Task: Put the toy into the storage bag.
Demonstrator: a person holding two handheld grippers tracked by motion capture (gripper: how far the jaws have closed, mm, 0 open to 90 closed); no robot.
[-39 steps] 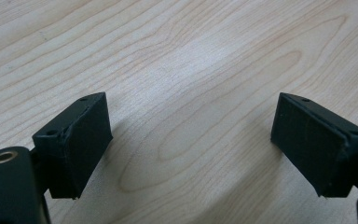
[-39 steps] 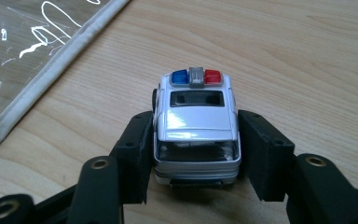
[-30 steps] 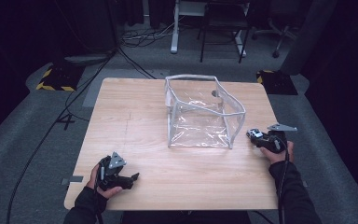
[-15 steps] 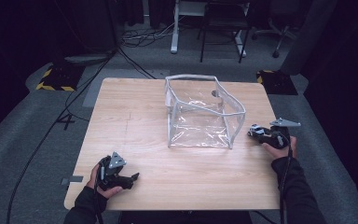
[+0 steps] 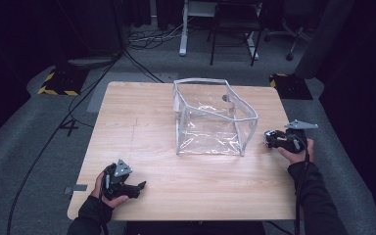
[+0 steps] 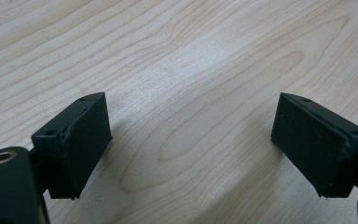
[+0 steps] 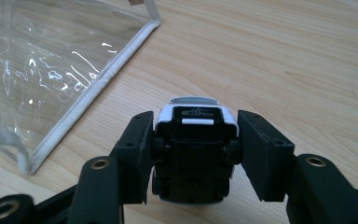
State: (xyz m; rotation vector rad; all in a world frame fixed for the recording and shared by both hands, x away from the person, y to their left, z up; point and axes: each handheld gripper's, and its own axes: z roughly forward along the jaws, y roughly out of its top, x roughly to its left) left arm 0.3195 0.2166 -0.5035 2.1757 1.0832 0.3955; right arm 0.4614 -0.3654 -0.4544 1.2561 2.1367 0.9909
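right gripper clamped on toy car, underside up, jaws on its flanks at table's right edge. car looks light, hard plastic, wheels may roll, so side grip seems best. clear bag just beside, soft, floppy, mouth open. left gripper wide open, empty, near front-left corner, well apart.
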